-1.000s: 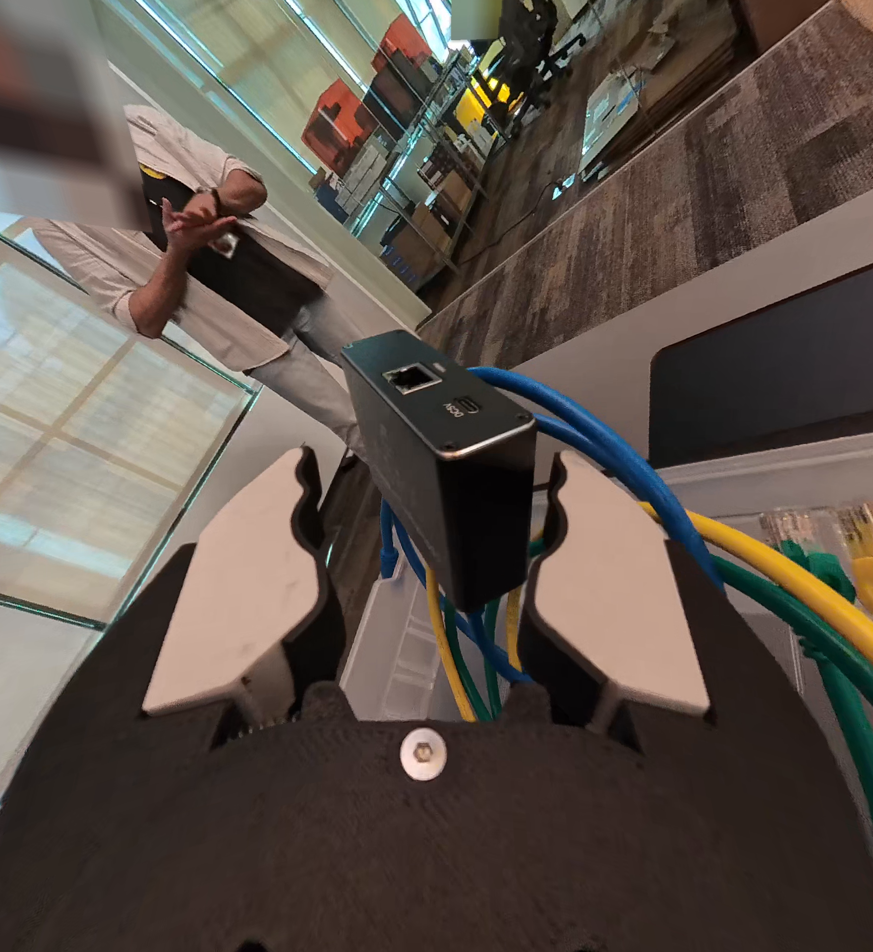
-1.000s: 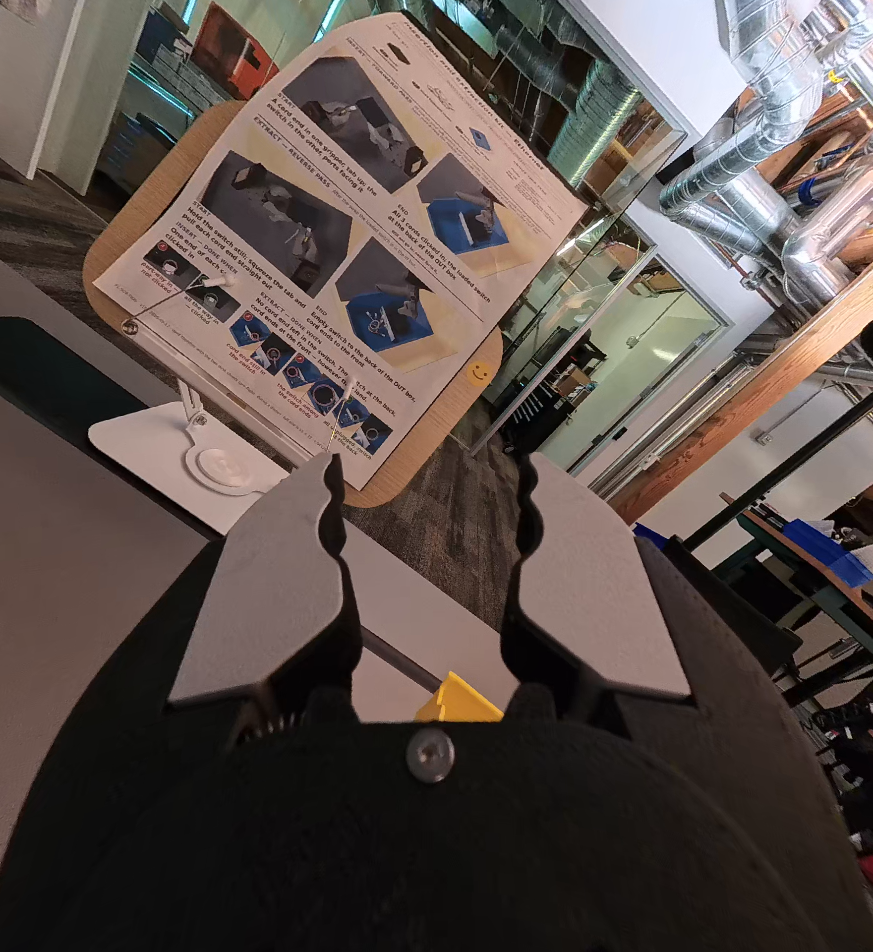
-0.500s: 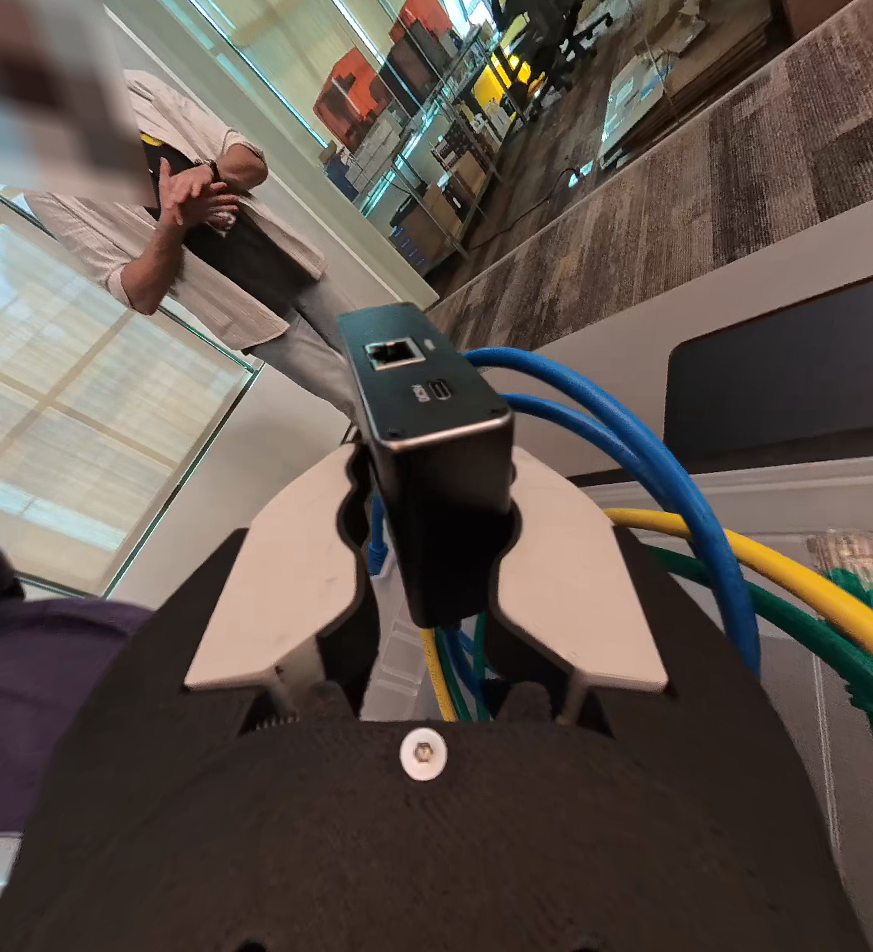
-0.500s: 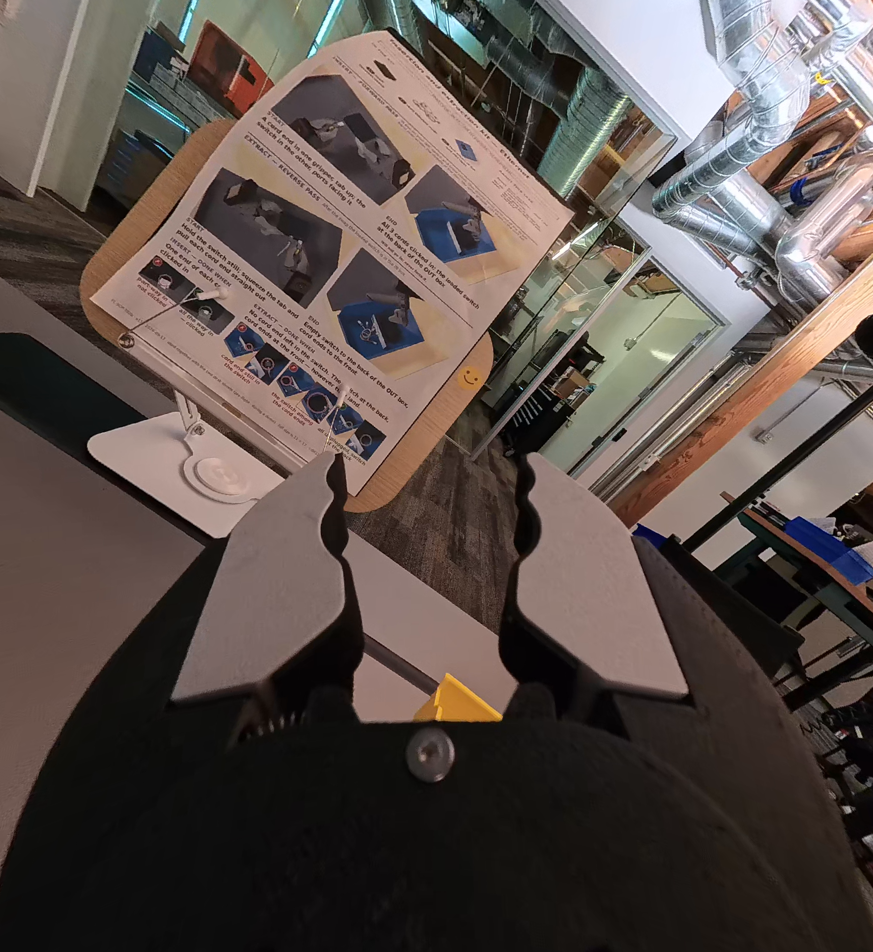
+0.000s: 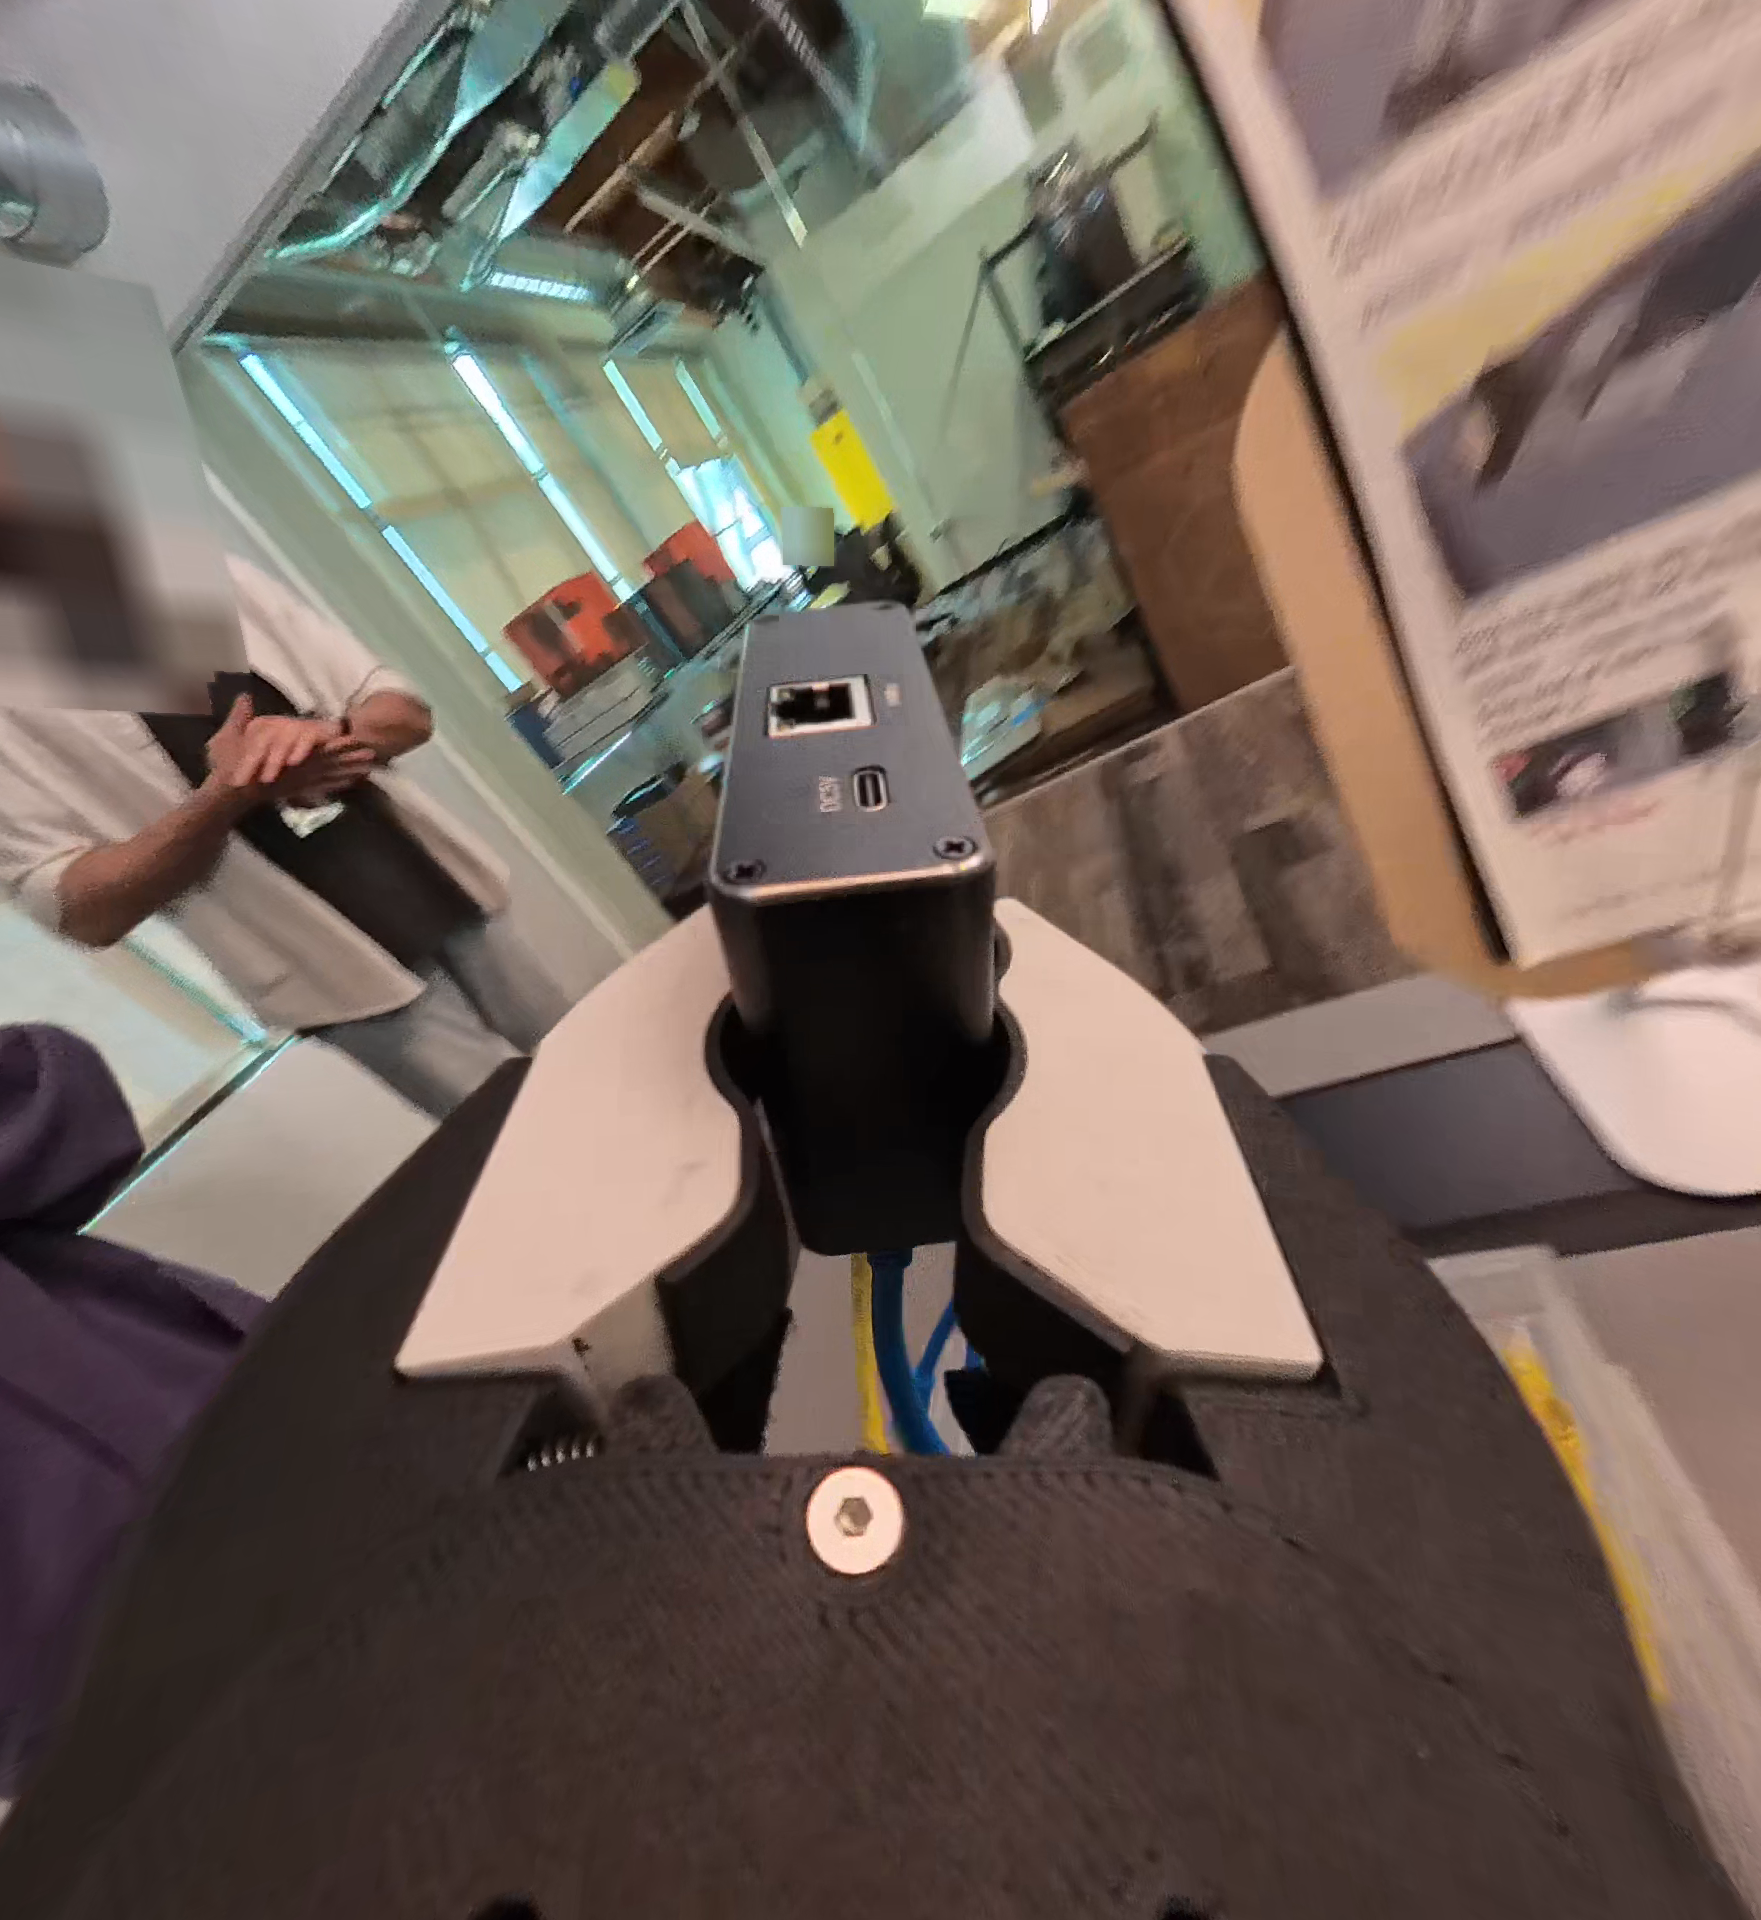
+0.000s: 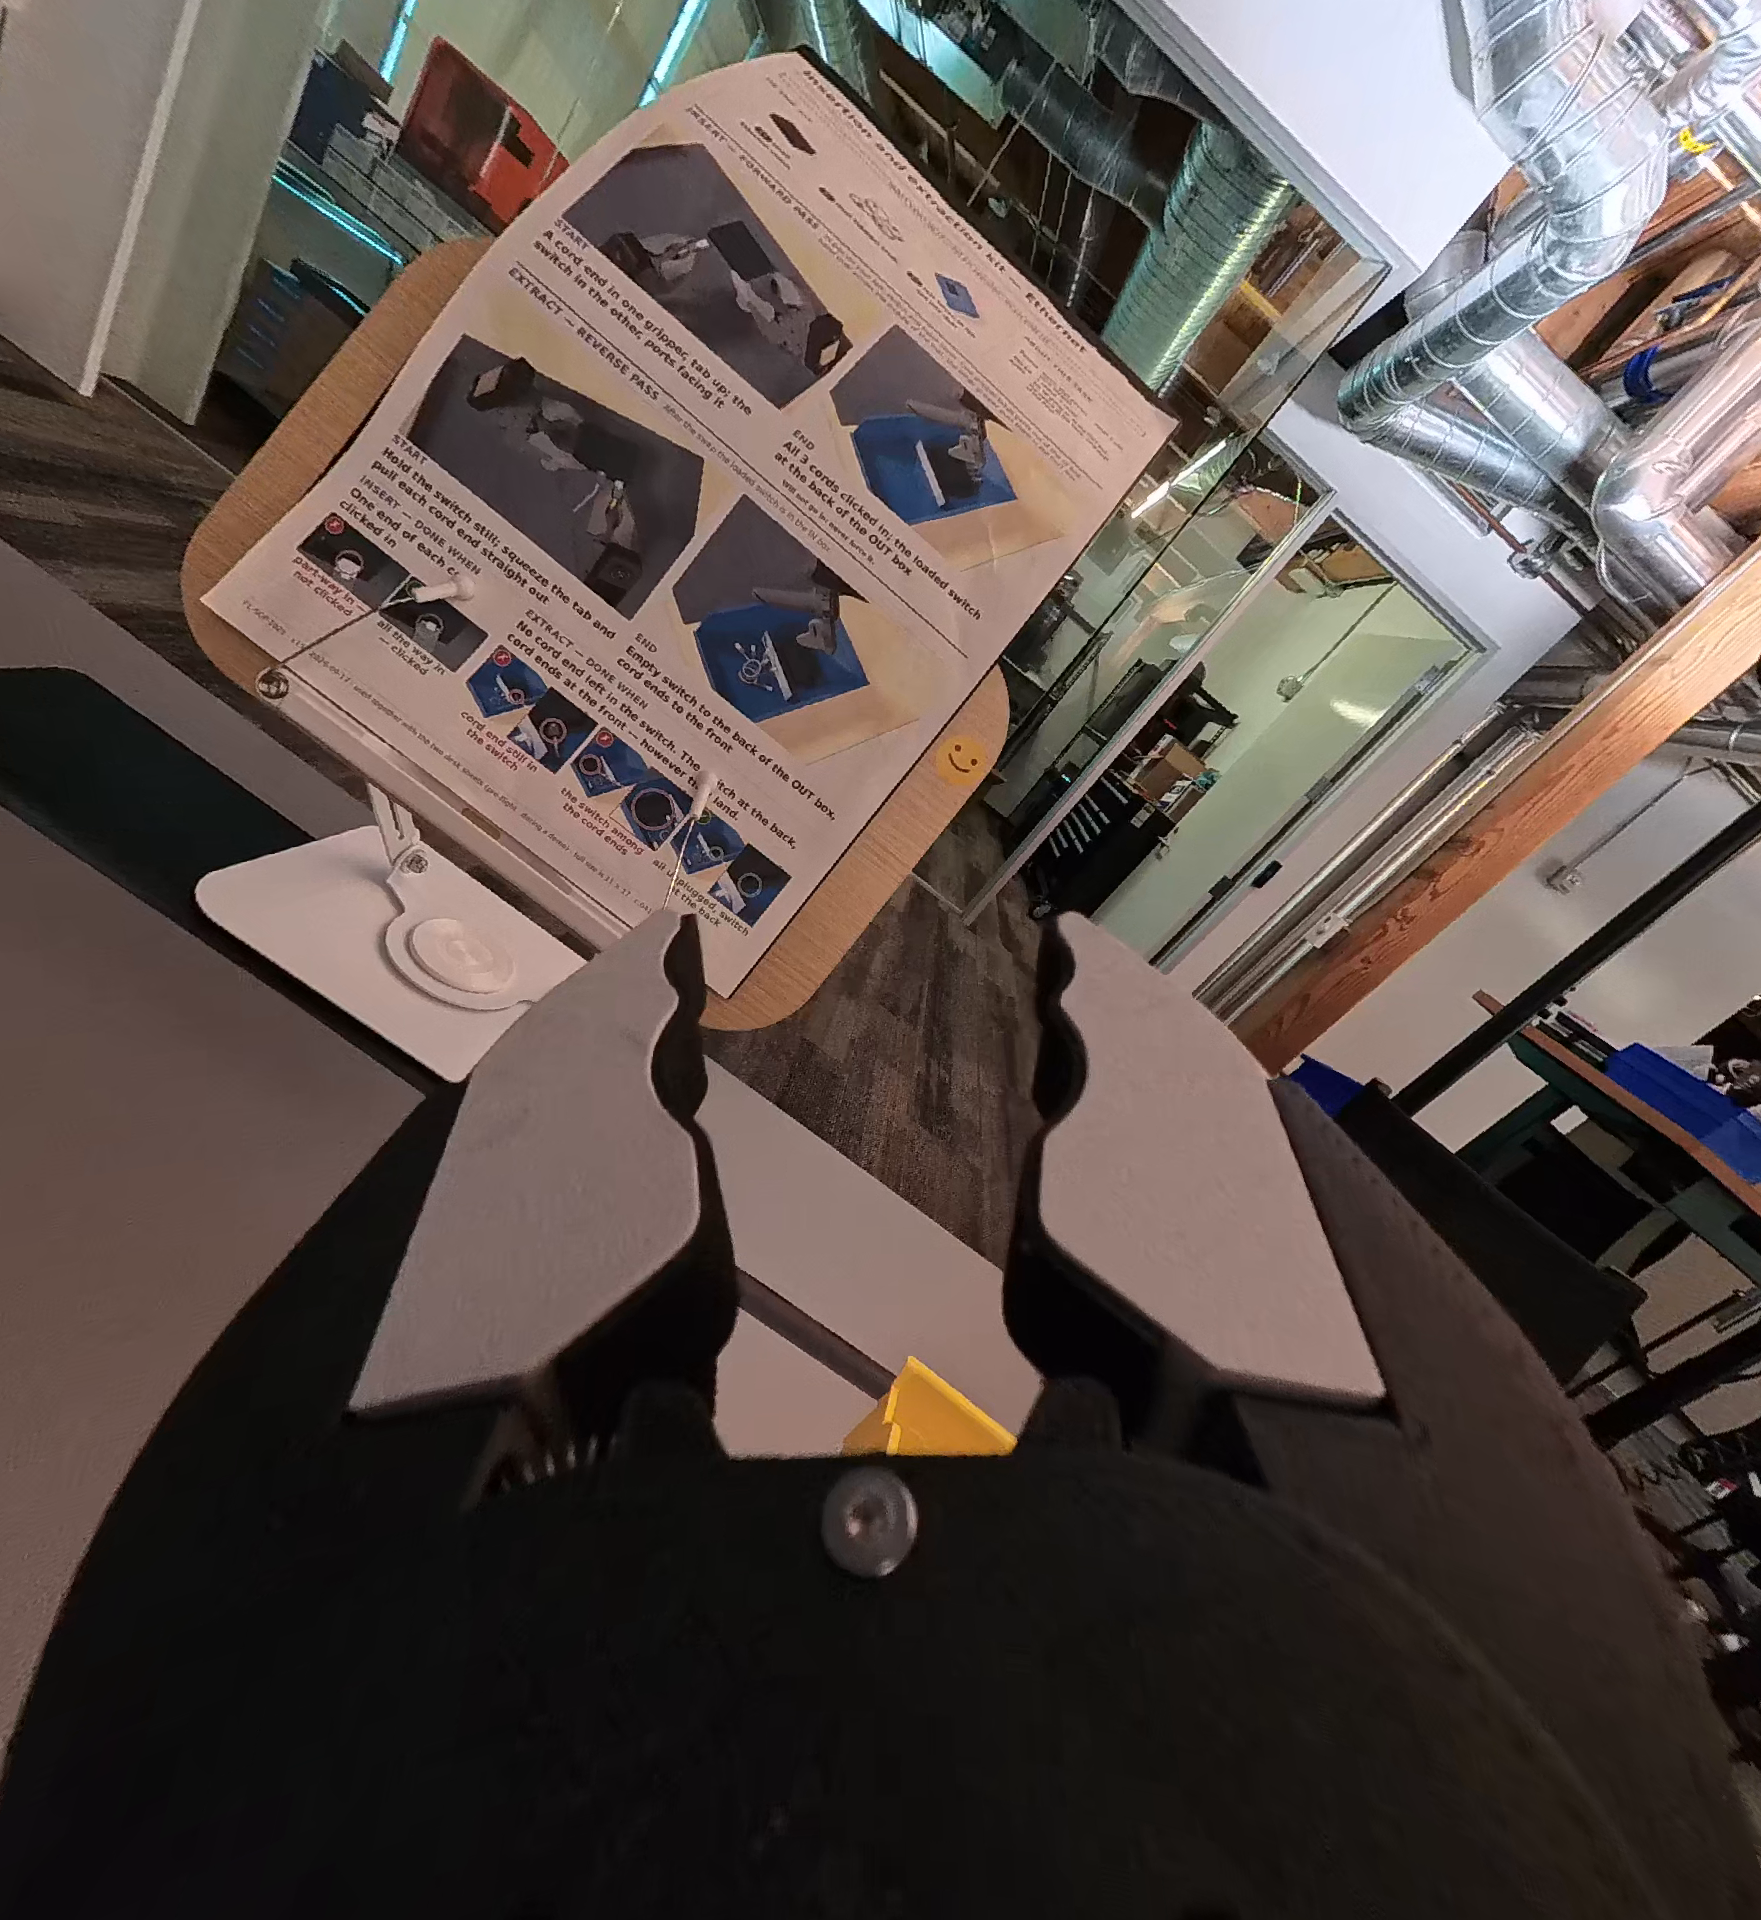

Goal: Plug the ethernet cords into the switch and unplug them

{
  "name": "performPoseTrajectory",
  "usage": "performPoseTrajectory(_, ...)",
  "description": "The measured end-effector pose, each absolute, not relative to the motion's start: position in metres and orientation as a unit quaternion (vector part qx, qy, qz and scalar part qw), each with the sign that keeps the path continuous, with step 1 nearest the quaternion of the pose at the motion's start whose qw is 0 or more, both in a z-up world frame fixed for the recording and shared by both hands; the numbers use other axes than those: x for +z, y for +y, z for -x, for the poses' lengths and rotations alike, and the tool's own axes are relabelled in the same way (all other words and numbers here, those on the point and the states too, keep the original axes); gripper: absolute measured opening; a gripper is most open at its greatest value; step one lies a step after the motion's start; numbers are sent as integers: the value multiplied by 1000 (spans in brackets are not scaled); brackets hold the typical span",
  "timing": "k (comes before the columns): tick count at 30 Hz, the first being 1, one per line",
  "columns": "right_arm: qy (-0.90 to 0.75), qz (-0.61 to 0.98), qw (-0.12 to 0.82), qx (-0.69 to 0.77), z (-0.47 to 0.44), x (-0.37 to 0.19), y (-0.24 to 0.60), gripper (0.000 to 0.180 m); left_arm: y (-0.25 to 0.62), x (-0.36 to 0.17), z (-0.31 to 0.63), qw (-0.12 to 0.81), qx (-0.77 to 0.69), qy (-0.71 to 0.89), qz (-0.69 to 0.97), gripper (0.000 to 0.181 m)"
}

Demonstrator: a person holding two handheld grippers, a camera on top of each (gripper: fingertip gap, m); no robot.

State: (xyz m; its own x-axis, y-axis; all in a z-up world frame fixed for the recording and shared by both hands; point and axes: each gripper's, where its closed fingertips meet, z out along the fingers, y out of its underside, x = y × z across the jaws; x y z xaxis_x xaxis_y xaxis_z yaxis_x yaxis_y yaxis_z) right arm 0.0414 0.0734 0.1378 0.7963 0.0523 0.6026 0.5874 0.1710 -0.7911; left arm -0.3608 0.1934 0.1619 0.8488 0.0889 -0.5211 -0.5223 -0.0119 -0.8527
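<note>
My left gripper [image 5: 860, 966] is shut on the dark metal switch [image 5: 845, 831] and holds it up in the air, end face with one port toward the camera. Blue cords [image 5: 907, 1361] and a yellow cord [image 5: 868, 1351] hang from its lower side between the fingers; their plugs are hidden. Another yellow cord [image 5: 1572, 1475] lies at the right in a pale bin. My right gripper [image 6: 865, 956] is open and empty above the grey table [image 6: 76, 1039]. A yellow bin corner [image 6: 923, 1418] shows between its fingers.
A printed instruction sheet on a wooden board with a white stand [image 6: 419, 935] stands at the table's far edge; it also shows at the right of the left wrist view [image 5: 1582, 468]. A person [image 5: 263, 831] stands beyond the table. A purple sleeve [image 5: 34, 1299] is at the left. Tip to tip, the grippers are about 40 centimetres apart.
My left gripper closed on the switch, lifted it and swung right, so the instruction board now shows. The loops of cord have left view. My right gripper stayed open and nearly still.
</note>
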Motion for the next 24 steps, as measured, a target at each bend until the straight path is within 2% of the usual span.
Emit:
performPoseTrajectory(7,-257,628,715,-171,-48,136,75,61,150,301,311,740,160,214,617,36)
performPoseTrajectory(15,-254,643,709,-139,-55,133,77,61,94,424,229,782,48,282,554,37)
performPoseTrajectory(19,-247,649,707,-134,-66,135,77,60,69,448,175,766,-59,347,538,36)
performPoseTrajectory(24,-205,637,737,-94,-105,160,61,56,47,422,120,722,-192,423,512,36)
